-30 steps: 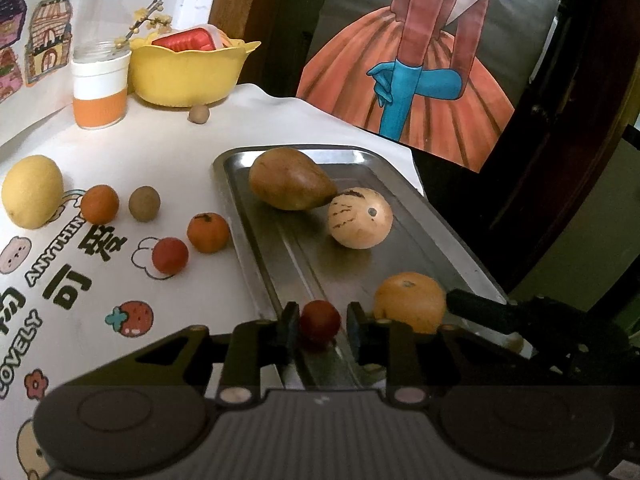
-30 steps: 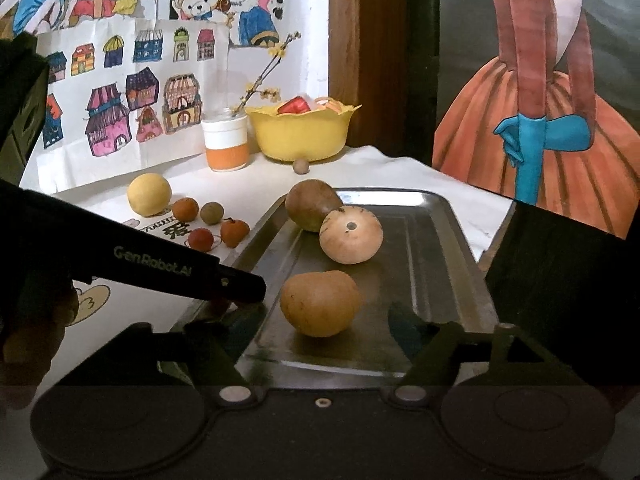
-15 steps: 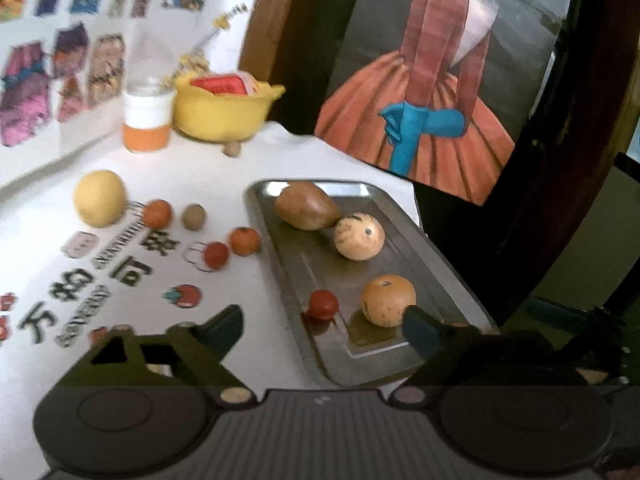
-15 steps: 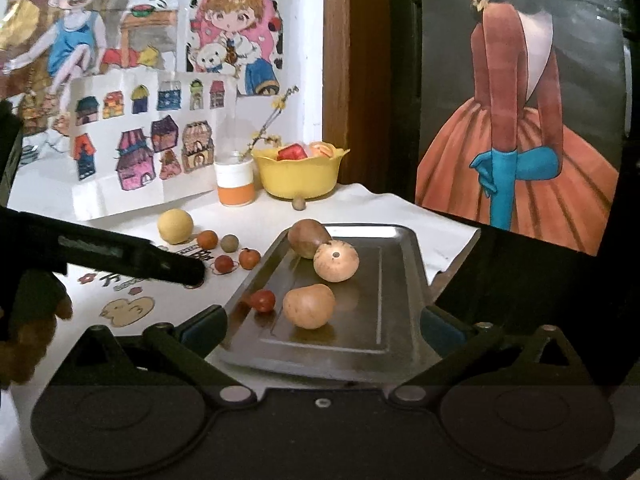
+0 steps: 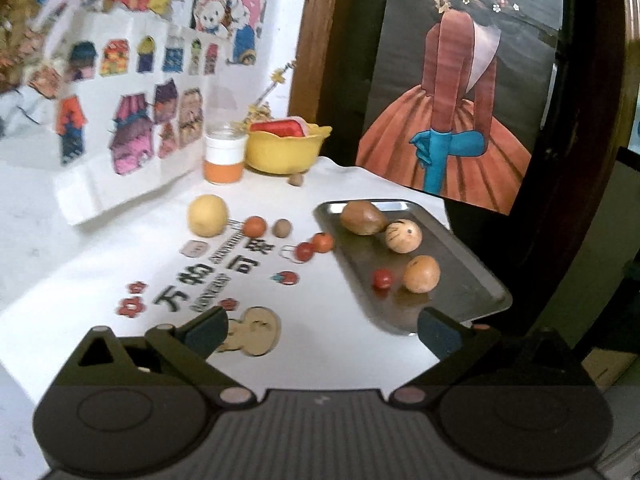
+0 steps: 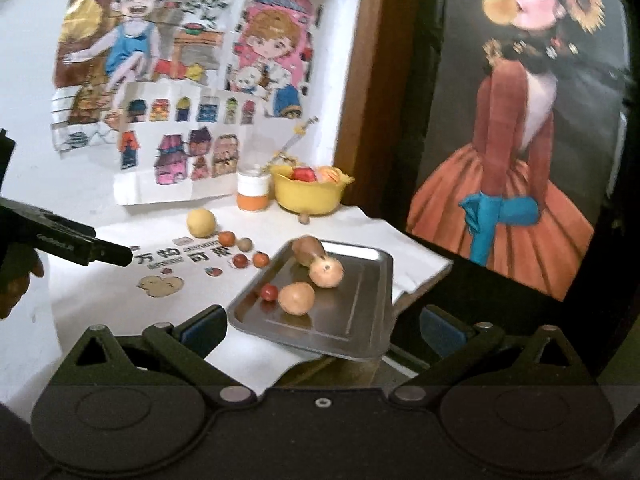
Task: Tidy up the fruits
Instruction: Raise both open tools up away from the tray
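Steel tray (image 5: 472, 276) overhangs the table edge, holding four fruits; five lie on the cloth (image 5: 100, 280). Both claws gape, holding nothing: left gripper (image 5: 322, 330), right gripper (image 6: 322, 330).

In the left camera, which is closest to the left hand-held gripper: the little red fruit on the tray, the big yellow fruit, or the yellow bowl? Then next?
1. Little red fruit, on the tray, right.
2. Big yellow fruit, on the cloth, left.
3. Yellow bowl, at the back.
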`<act>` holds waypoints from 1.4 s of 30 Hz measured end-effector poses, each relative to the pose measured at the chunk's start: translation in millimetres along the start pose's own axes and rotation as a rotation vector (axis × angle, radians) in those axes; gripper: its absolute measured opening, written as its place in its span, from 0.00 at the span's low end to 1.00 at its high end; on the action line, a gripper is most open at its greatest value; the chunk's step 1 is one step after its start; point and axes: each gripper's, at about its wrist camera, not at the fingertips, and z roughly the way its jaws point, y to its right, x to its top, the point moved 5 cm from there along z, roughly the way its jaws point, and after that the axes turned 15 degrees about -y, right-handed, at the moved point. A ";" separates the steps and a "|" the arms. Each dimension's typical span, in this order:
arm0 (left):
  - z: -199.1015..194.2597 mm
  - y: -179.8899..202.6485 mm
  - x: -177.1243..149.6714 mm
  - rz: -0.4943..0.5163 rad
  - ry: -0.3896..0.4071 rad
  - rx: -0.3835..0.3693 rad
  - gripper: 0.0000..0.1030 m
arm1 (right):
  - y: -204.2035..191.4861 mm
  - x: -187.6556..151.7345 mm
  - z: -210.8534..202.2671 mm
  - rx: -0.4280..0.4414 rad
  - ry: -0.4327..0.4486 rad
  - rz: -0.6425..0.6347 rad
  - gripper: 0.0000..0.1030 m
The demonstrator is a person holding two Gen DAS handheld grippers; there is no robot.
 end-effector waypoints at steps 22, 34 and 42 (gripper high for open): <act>-58.8 -84.3 98.5 -0.050 0.113 0.171 1.00 | -14.8 240.4 26.3 0.272 0.161 -0.230 1.00; -39.0 -141.3 134.3 -0.236 0.149 0.296 1.00 | -60.9 233.9 159.8 0.331 0.095 -0.255 1.00; 5.6 -161.2 140.2 -0.251 0.091 0.279 1.00 | -94.3 220.8 198.0 0.352 0.010 -0.370 1.00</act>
